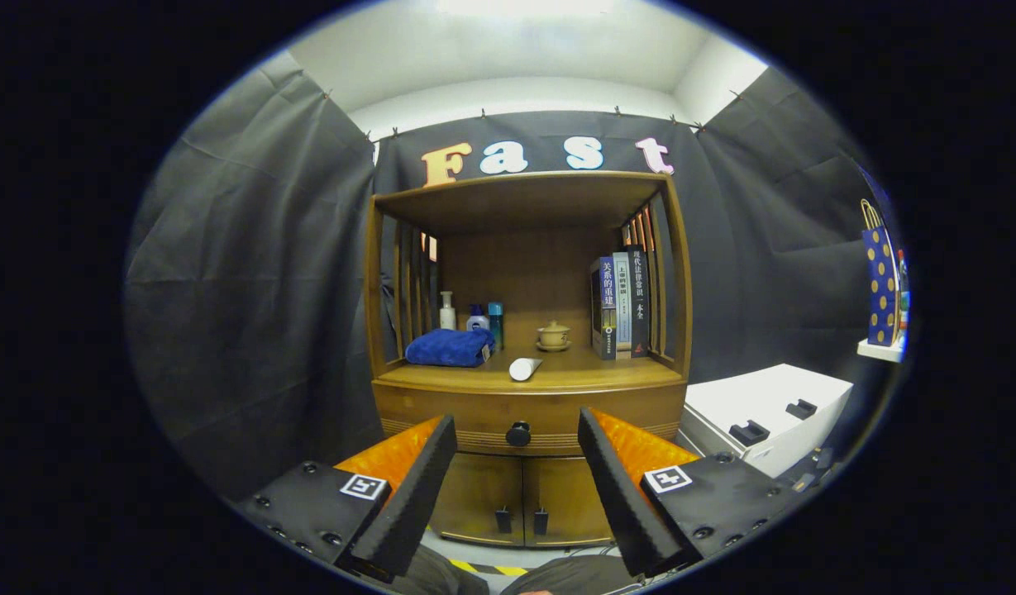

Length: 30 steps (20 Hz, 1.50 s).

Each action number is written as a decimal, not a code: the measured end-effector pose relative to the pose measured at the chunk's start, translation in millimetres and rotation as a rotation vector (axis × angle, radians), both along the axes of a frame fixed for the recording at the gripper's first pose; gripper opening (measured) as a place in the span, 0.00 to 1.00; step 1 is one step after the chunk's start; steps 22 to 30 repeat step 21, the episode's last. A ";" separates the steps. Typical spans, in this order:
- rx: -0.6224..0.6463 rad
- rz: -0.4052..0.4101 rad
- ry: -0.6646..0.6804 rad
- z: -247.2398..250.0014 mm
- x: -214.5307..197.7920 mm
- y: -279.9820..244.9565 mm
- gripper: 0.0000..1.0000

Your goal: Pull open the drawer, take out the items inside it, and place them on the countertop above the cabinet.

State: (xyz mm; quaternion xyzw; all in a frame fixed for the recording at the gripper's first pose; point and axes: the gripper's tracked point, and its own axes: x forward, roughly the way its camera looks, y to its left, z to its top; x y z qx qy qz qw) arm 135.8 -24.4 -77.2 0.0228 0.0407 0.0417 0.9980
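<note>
A wooden cabinet (pixel 528 388) stands straight ahead against the cloth wall. Its drawer (pixel 441 413) is shut, with a round dark knob (pixel 518 434) at the middle of its front. My gripper (pixel 517 426) is open, well short of the cabinet, and the knob shows in the gap between the fingertips (pixel 445 431). Nothing is held. The countertop (pixel 574 376) above the drawer carries a folded blue towel (pixel 450 347), a white tube (pixel 523 368) lying on its side, several bottles (pixel 473 318), a small lidded cup on a saucer (pixel 553 335) and upright books (pixel 622 304).
Below the drawer are two cabinet doors with small dark handles (pixel 522 521). A white box (pixel 768 413) with dark handles sits to the right of the cabinet. A blue spotted bag (pixel 881 285) stands on a shelf at the far right. Yellow-black tape marks the floor near me.
</note>
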 end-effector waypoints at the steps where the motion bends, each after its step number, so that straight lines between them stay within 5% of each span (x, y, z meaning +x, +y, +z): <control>1: -0.010 -0.003 -0.008 3.0 -8.3 -3.6 0.97; 12: -0.044 0.075 -0.049 11.2 -51.6 28.2 0.96; 30: -0.041 0.035 -0.082 14.9 -57.5 21.6 0.96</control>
